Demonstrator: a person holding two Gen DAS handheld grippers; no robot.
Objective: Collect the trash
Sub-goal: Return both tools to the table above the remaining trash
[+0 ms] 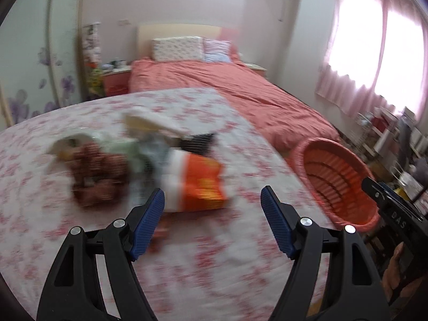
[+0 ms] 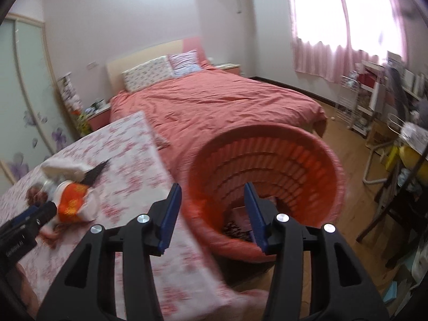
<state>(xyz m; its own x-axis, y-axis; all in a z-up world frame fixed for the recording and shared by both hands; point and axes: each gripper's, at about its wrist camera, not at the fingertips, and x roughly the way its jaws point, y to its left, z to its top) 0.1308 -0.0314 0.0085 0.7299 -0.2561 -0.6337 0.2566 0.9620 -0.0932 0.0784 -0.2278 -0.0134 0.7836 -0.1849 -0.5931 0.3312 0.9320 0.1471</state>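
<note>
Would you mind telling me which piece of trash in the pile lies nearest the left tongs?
The orange-and-white wrapper, just beyond the open left tongs; the dark brown wrapper lies further left.

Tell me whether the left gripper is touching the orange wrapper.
Cannot tell. In the blurred left wrist view, the left gripper is open, one fingertip overlapping the orange wrapper without showing contact.

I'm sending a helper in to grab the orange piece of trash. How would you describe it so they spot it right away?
Start at the table with the pink floral cloth, which stands at the foot of the coral-covered bed. A small heap of rubbish lies on the cloth, and the orange-and-white crumpled wrapper sits at the end of it nearest the round coral slatted plastic basket. It is the only bright orange item there; the others are brown, pale green and white.
</note>
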